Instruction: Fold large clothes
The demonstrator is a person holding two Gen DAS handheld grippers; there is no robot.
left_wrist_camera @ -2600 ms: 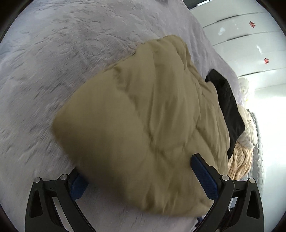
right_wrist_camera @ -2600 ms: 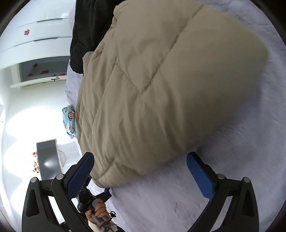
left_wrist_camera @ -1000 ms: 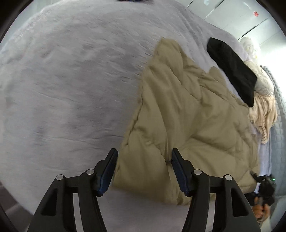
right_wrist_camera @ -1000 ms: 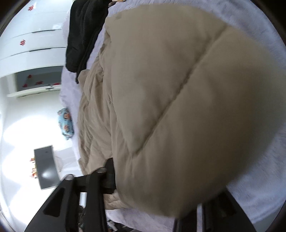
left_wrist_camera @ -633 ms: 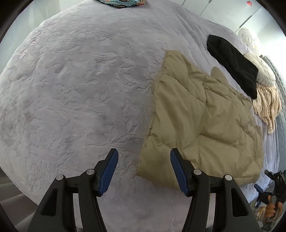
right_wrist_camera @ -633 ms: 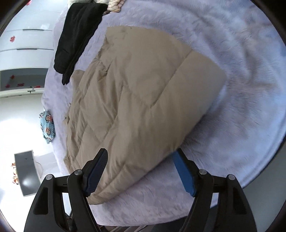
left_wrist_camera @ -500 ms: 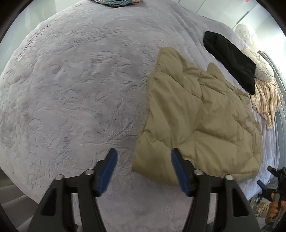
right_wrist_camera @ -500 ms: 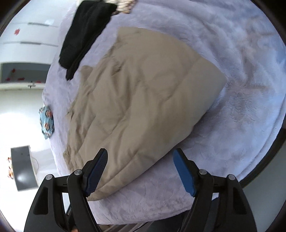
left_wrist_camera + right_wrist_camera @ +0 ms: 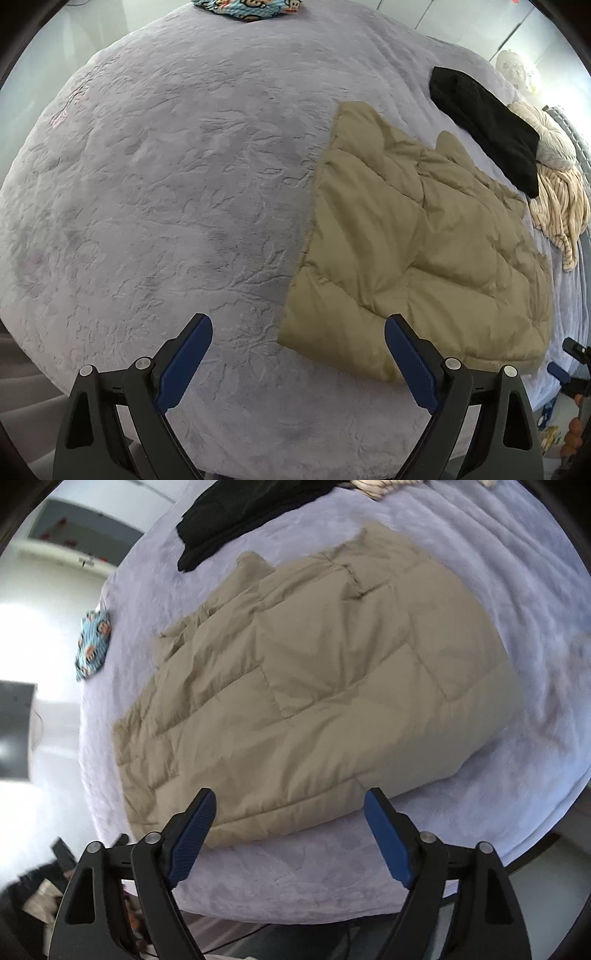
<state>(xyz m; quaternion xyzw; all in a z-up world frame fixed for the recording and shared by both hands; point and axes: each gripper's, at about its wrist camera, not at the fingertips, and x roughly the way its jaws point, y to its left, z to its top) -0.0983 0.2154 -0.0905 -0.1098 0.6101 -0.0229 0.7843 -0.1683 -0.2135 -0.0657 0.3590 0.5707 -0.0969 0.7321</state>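
Striped cream knitwear [image 9: 561, 206] is showing only in the left wrist view, beyond the black folded garment [image 9: 487, 125]. Both the left hand-held gripper [image 9: 297, 354] and right hand-held gripper [image 9: 290, 827] have just been opening, jaws gaping with nothing between them, above the tan quilted puffer jacket [image 9: 314, 679], which is lying flat on the grey plush bed [image 9: 166, 184], its long axis running from the near bed edge toward the black garment.

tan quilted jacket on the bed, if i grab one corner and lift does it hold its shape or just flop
The tan quilted jacket would probably flop: its panels already sag and crease on the grey bedspread. The puffy padding suggests it is light for its bulk. Its smooth shell may slip between pads, so a deep bite seems wise.
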